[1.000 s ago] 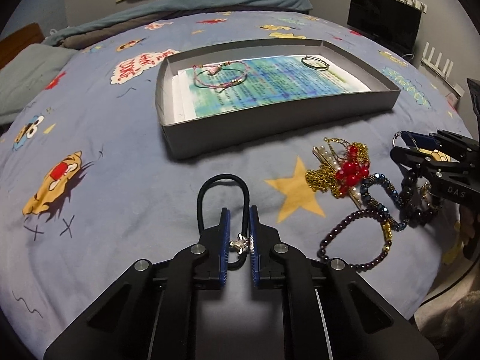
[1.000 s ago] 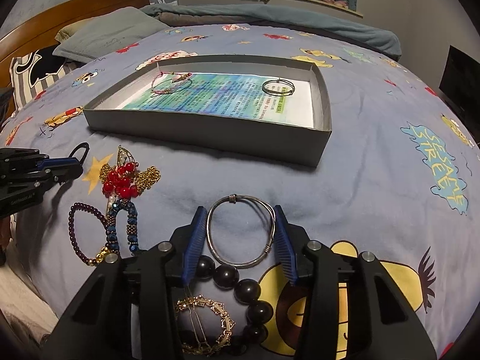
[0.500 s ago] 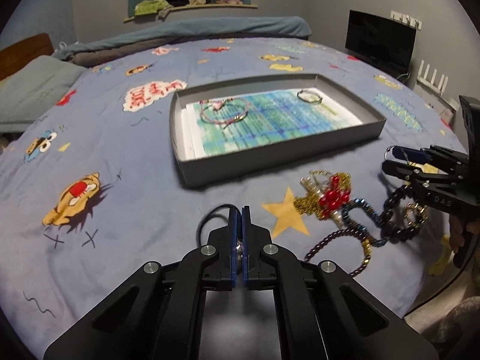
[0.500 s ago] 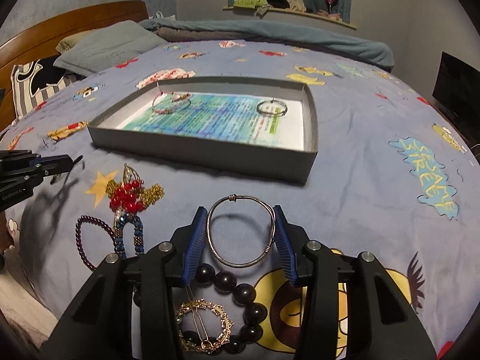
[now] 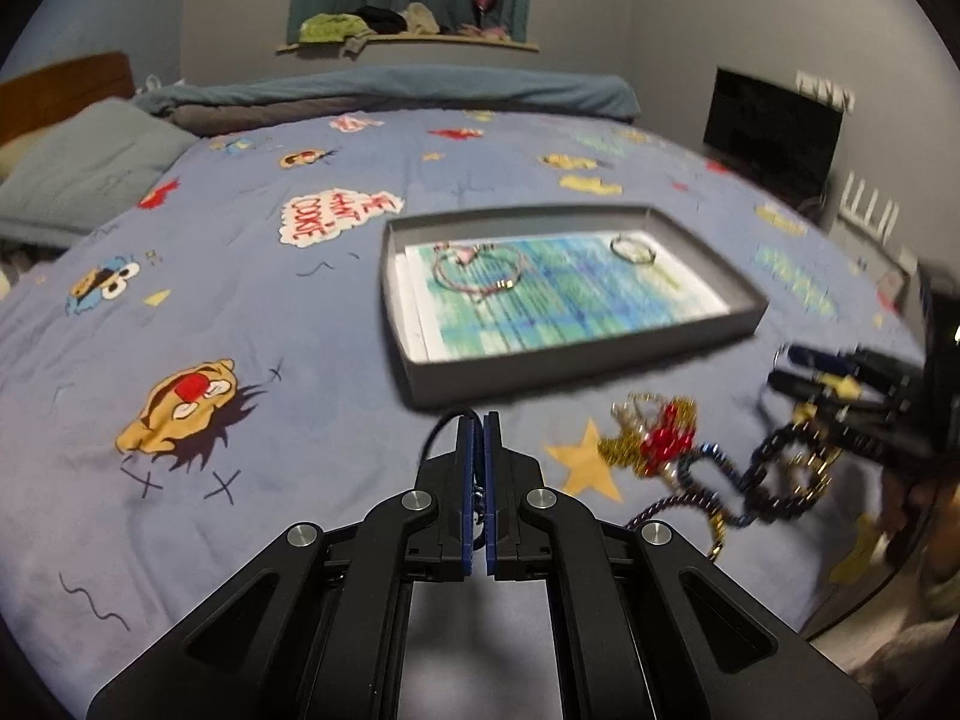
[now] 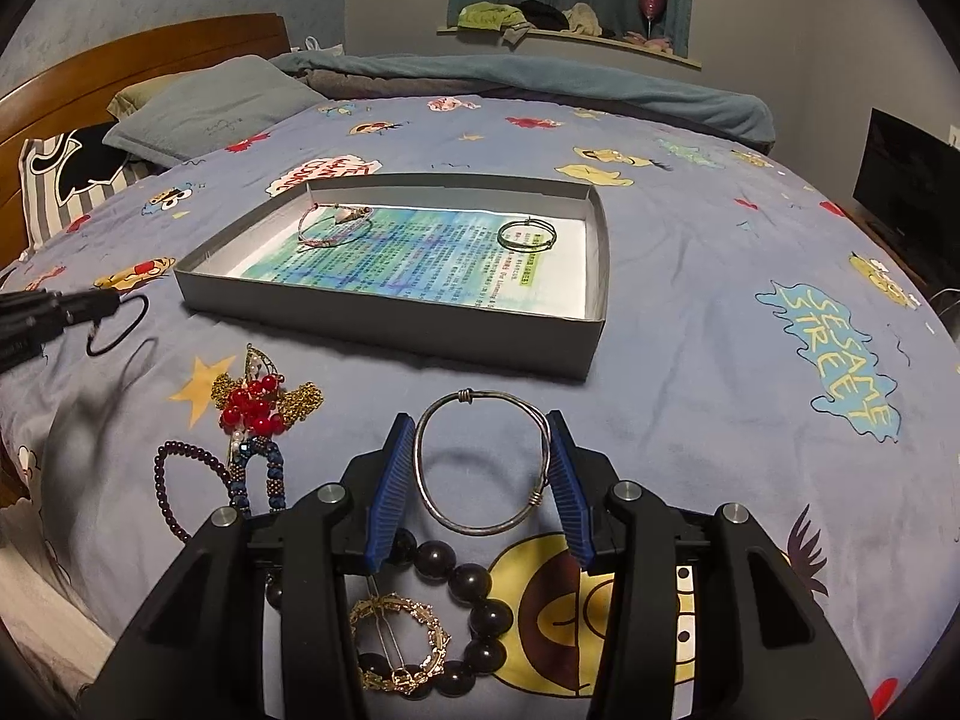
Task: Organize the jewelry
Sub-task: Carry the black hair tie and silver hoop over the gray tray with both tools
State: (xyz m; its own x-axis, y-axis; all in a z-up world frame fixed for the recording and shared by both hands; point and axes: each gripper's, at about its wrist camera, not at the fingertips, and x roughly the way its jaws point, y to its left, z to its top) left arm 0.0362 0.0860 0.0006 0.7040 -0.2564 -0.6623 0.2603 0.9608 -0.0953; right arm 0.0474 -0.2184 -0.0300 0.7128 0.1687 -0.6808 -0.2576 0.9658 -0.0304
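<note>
My left gripper (image 5: 482,423) is shut on a black hair tie (image 5: 441,429) and holds it above the bedspread; the loop hangs from it in the right wrist view (image 6: 120,327). My right gripper (image 6: 480,435) holds a silver wire bangle (image 6: 483,465) between its blue pads, lifted off the bed. The grey tray (image 6: 390,315) lies ahead with a pink bracelet (image 6: 333,227) and a thin bangle (image 6: 527,235) on its printed paper. Loose pieces lie near me: a red-and-gold brooch (image 6: 258,399), a dark red bead bracelet (image 6: 171,489), a blue bead bracelet (image 6: 258,474).
Below my right gripper lie a black bead bracelet (image 6: 474,600) and a gold round hair clip (image 6: 399,639). The blue cartoon bedspread (image 6: 690,360) covers the bed. Pillows (image 6: 204,111) and a wooden headboard are at the far left, a dark screen (image 6: 906,180) at the right.
My left gripper closed on the hair tie and lifted it up off the bedspread. My right gripper rose a little with the silver bangle still between its pads.
</note>
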